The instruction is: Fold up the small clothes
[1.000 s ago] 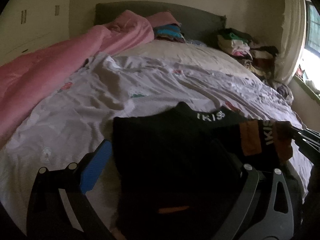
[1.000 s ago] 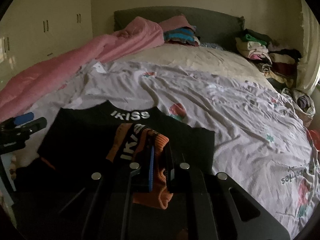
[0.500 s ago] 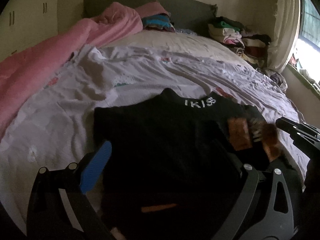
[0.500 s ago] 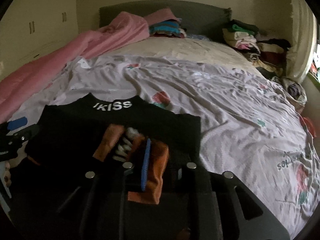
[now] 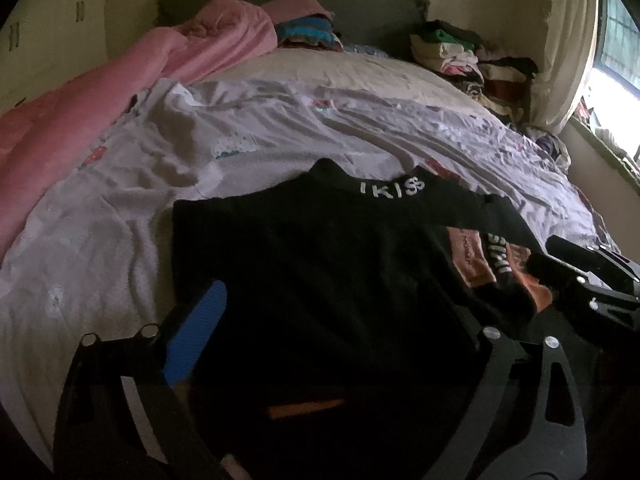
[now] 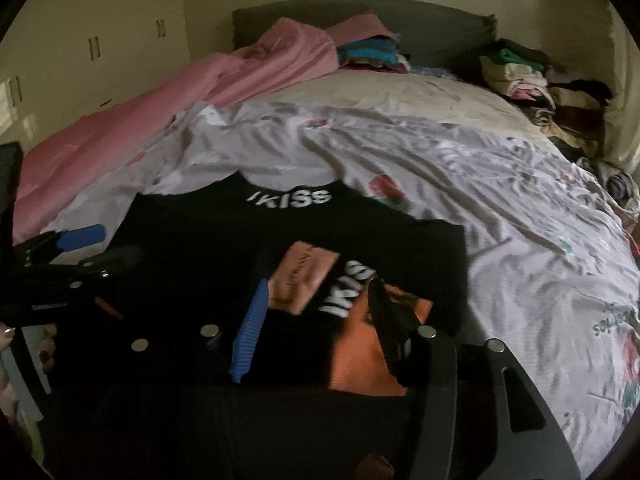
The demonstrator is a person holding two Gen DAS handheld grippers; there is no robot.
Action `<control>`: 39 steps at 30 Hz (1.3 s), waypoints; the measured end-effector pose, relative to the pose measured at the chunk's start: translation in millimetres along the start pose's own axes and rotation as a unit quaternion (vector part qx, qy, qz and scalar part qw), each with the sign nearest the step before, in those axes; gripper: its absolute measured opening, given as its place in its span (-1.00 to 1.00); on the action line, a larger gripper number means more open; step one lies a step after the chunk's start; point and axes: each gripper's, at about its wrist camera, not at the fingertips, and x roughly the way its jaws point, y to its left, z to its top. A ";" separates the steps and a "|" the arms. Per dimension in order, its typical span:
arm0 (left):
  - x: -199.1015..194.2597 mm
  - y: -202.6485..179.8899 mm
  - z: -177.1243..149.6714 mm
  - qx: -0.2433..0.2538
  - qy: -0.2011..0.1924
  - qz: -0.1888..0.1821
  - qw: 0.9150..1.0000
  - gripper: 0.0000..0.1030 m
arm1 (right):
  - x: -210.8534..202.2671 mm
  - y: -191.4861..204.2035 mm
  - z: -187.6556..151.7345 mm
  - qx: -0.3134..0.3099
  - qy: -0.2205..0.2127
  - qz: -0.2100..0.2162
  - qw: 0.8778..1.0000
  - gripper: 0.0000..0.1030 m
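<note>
One black sweater point(image 6: 224, 248) lies flat, collar toward headboard point(image 6: 360, 20).

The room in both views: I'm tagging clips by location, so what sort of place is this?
Most likely a home bedroom. A wide bed with a rumpled pale floral sheet and a dark grey padded headboard fills the view, a pink quilt lies bunched along one side, and folded clothes piles sit by the headboard.

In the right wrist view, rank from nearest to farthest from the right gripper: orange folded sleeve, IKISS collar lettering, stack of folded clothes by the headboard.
From the right gripper:
1. Orange folded sleeve, between its fingers.
2. IKISS collar lettering, ahead on the black top.
3. Stack of folded clothes, far end, at the headboard.
</note>
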 end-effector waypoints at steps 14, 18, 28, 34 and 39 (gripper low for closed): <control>20.2 2.0 -9.0 -0.004 0.055 -0.011 0.998 0.03 | 11.5 19.9 -2.8 -0.017 0.014 0.030 0.999 0.19; 32.3 7.2 -15.3 -0.015 0.083 -0.007 0.996 0.01 | 24.8 15.0 -8.8 -0.018 0.040 0.023 0.999 0.19; 31.7 6.4 -19.3 -0.008 0.083 0.000 0.997 0.02 | 48.4 -1.8 -30.5 -0.002 0.085 -0.003 0.996 0.48; 27.2 7.0 -18.7 -0.010 0.080 -0.004 0.997 0.02 | 40.4 -6.4 -29.7 0.014 0.070 0.003 0.997 0.49; 25.5 6.4 -19.1 -0.010 0.077 -0.004 0.997 0.02 | 30.9 -12.1 -30.7 0.032 0.060 0.003 0.998 0.49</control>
